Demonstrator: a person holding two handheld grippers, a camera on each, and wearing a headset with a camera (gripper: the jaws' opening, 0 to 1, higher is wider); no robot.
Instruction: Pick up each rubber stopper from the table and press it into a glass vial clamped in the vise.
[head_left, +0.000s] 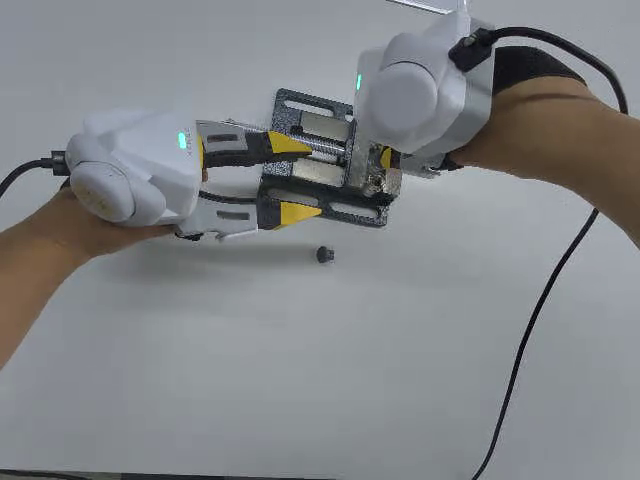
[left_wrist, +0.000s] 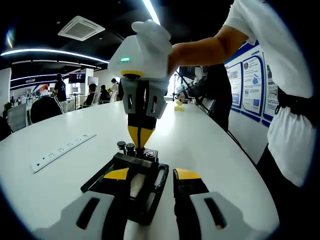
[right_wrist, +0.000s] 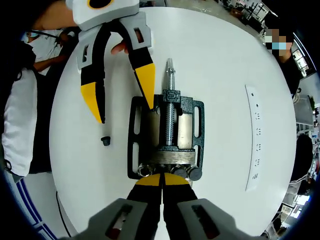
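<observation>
Holds the left gripper (head_left: 312, 180) spread wide at mid-left of the head view, one jaw on the vise (head_left: 295, 103)'s edge and one over the table (head_left: 300, 380). Points the right gripper (right_wrist: 162, 181) with jaws pressed together at the vials (right_wrist: 145, 171) low in its own view. Shows one rubber stopper (head_left: 323, 254) loose on the table just below the vise.

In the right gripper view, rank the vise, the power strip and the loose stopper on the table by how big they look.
1. vise, largest.
2. power strip, about as long but far thinner; it lies near the fisheye edge, so this rank is unsure.
3. loose stopper, by far the smallest.
</observation>
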